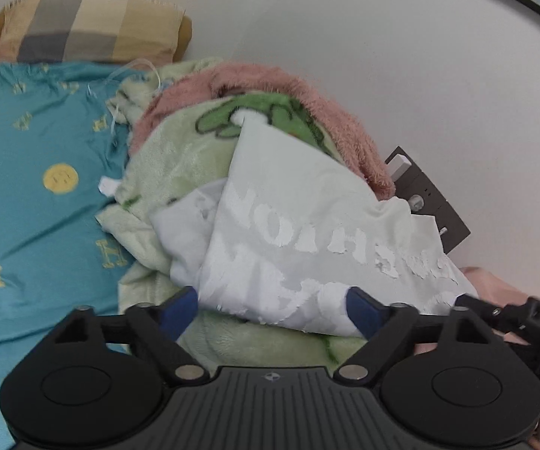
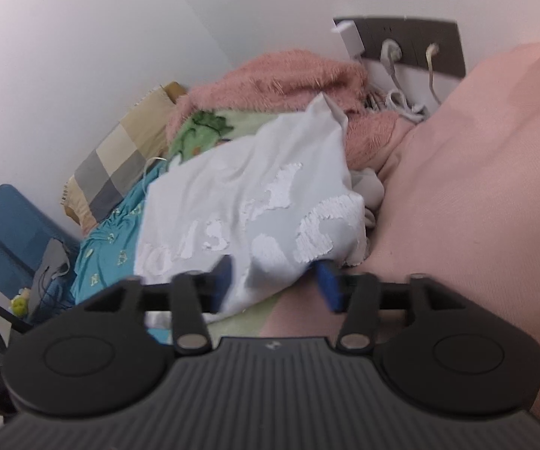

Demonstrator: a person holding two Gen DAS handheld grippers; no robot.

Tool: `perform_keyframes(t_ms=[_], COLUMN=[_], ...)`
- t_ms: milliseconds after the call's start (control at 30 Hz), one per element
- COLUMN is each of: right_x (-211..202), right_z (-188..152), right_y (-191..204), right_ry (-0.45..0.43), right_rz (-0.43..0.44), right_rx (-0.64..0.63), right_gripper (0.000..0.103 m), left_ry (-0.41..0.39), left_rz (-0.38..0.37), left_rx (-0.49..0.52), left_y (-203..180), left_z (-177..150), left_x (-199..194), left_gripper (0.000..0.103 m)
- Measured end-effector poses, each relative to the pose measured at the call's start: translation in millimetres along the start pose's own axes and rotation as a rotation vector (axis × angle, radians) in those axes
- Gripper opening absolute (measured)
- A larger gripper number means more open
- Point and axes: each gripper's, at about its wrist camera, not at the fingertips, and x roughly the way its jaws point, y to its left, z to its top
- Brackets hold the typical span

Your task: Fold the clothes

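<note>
Both the left tongs point(image 1: 271, 305) and right tongs point(image 2: 275, 283) were spread wide around the near edge of the white shirt point(image 1: 307, 232), which lay on the heaped green blanket point(image 1: 172, 165) on the bed, probably readying a two-cornered lift.

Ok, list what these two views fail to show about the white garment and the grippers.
- White garment: its shape and its blurred, peeling lettering can't be made out in either view.
- Left gripper, left view: the cloth's edge covers the fingertips, so contact is unclear.
- Right gripper, right view: cloth drapes between the open fingers; grip unclear.
</note>
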Motion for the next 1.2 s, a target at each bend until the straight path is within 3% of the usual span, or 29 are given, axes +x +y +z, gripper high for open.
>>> perform_keyframes(t_ms=[100,333,633,867,1200], right_x=[-25,-89,-171,-202,-203], right_z=[-2,-12,-48,-80,-127], right_y=[9,33,68,75,82], right_ry=[-0.055,-0.135,-0.231,-0.283,-0.327], right_rz=[-0.009,0.009,0.029,0.029,0.044], right_rx=[-0.044,-0.13,-0.263,-0.347,-0.391], right_gripper=[0.086,0.085,0.085,0.085,0.085], left_ry=[-0.042,-0.162,-0.285,-0.357,-0.415], left_rz=[0.023,0.069,0.097,0.13,0.138], left_rx=[0.062,0.175,0.312,0.375,0.404], left_y=[-15,-50,-89,-94,-83], left_z=[-3,-16,-59,-95,-131], left_x=[-33,-121,-222,-258,-281], left_gripper=[0.103,0.103,0.103,0.103,0.103])
